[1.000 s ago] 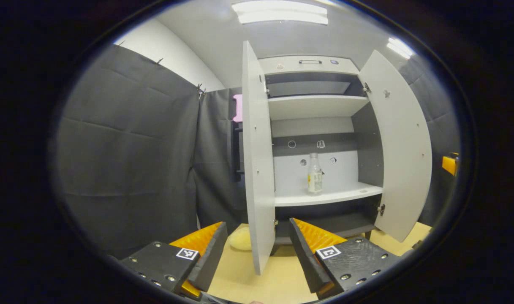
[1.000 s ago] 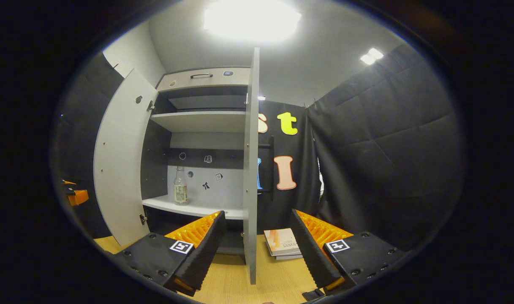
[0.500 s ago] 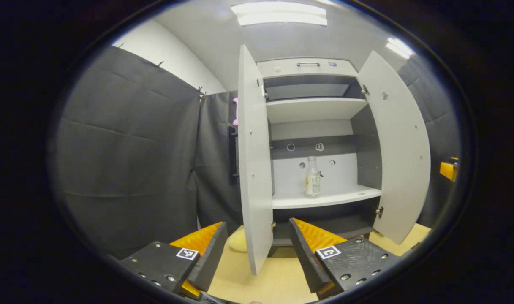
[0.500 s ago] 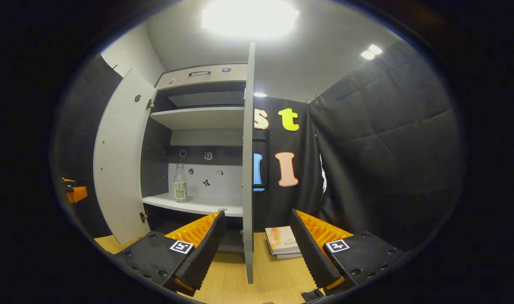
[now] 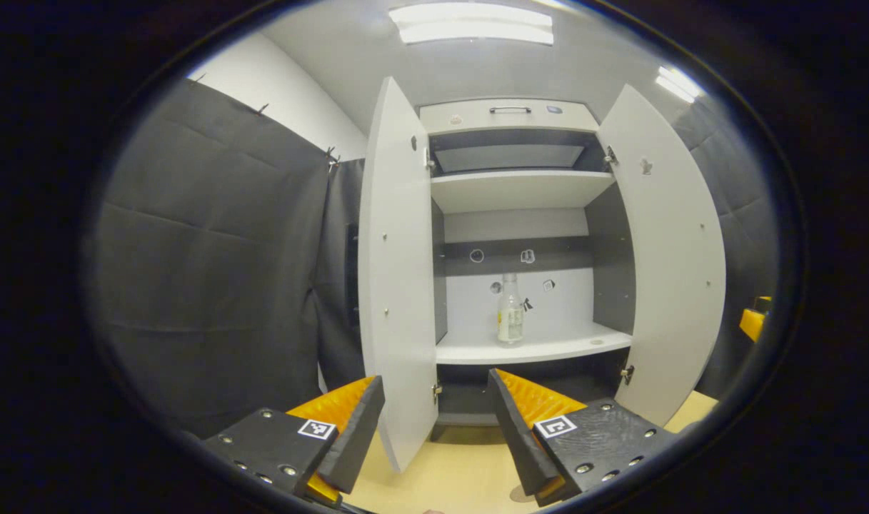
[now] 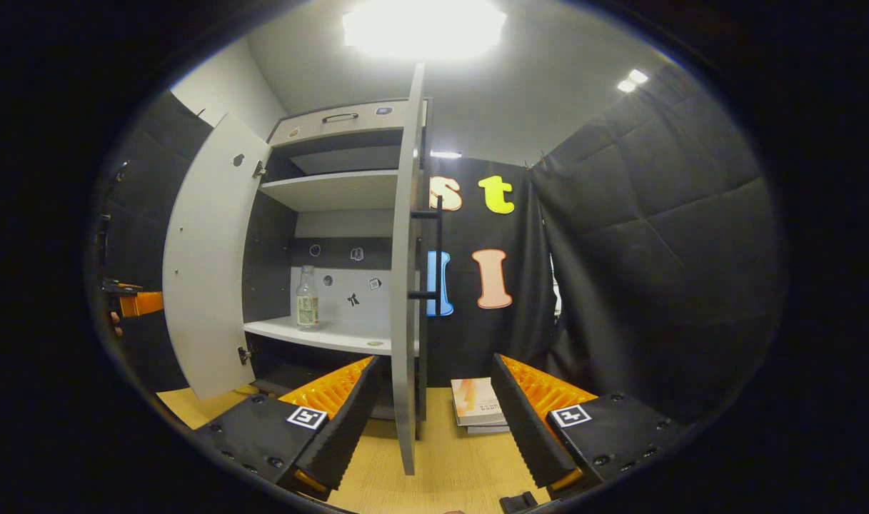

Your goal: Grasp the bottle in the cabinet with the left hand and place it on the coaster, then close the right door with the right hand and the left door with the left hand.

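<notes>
bottle (image 5: 510,309) label too small to read, coaster (image 5: 518,493) mostly hidden behind the left gripper (image 5: 434,428)

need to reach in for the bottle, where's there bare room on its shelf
The shelf is bare on both sides of the bottle, wider toward the right door. The upper shelf is bare too. Both doors stand open, so the front is free.

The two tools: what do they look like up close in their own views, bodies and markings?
In the left gripper view the left tool has two black block bodies studded with small silver screws, each bearing a square black-and-white coded tag, and wedge-shaped fingers with ridged inner faces. The right tool in the right gripper view is built the same. No cables or sleeves can be made out.
</notes>
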`<state>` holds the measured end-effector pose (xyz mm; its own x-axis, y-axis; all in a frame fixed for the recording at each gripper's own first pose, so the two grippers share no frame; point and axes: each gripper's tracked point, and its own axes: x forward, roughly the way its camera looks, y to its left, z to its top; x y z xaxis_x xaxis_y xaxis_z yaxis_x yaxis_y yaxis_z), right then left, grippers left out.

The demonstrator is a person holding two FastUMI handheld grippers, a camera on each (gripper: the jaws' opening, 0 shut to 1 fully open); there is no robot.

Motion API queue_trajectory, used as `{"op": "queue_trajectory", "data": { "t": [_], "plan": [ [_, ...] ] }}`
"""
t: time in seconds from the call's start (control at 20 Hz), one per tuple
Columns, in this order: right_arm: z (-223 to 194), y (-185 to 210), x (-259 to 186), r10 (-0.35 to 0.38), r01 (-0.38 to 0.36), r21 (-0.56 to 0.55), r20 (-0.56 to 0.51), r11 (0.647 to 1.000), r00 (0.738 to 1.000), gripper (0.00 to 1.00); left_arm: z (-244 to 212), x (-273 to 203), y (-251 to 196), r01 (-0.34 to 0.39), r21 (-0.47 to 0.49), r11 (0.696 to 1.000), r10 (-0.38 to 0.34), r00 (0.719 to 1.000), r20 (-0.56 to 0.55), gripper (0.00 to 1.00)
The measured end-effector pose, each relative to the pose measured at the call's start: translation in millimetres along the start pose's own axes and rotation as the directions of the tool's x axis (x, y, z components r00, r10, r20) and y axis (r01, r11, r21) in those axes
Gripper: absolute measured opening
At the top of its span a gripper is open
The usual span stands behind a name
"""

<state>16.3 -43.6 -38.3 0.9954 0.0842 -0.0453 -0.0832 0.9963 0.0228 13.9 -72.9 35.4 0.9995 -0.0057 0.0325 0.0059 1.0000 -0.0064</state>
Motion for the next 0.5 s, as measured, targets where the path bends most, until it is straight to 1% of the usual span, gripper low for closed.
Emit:
{"op": "queue_trajectory", "data": {
  "t": [0.05, 0.15, 0.2, 0.35, 0.4, 0.5],
  "plan": [
    [0.8, -0.5, -0.5, 0.004, -0.004, 0.009, 0.003, 1.000, 1.000, 0.98, 5.0, 6.4, -4.8, 0.008, 0.001, 1.000, -0.008, 1.000, 0.005, 0.85],
    [-3.8, -4.9, -2.3, 0.005, -0.005, 0.003, -0.002, 1.000, 1.000, 0.98, 10.6, 21.9, -13.2, 0.023, -0.011, 1.000, -0.023, 1.000, 0.012, 0.87],
    [-5.8, -9.1, -3.4, -0.001, 0.001, -0.007, -0.006, 1.000, 1.000, 0.98, 12.6, 31.2, -19.4, 0.035, -0.021, 0.999, -0.034, 0.999, 0.014, 0.85],
    [-5.4, -14.8, -6.4, -0.014, 0.014, -0.005, -0.004, 1.000, 1.000, 0.98, 18.7, 64.4, -36.0, 0.071, -0.058, 0.996, -0.069, 0.997, 0.022, 0.87],
    [-7.8, -15.9, -5.6, -0.023, 0.023, -0.002, -0.008, 1.000, 1.000, 0.98, 18.9, 76.4, -41.7, 0.085, -0.068, 0.994, -0.084, 0.996, 0.021, 0.85],
    [-11.3, -18.9, -4.4, -0.046, 0.046, 0.005, -0.024, 0.999, 0.999, 0.98, 19.8, 100.6, -54.3, 0.120, -0.084, 0.989, -0.120, 0.993, 0.015, 0.87]
  ]
}}
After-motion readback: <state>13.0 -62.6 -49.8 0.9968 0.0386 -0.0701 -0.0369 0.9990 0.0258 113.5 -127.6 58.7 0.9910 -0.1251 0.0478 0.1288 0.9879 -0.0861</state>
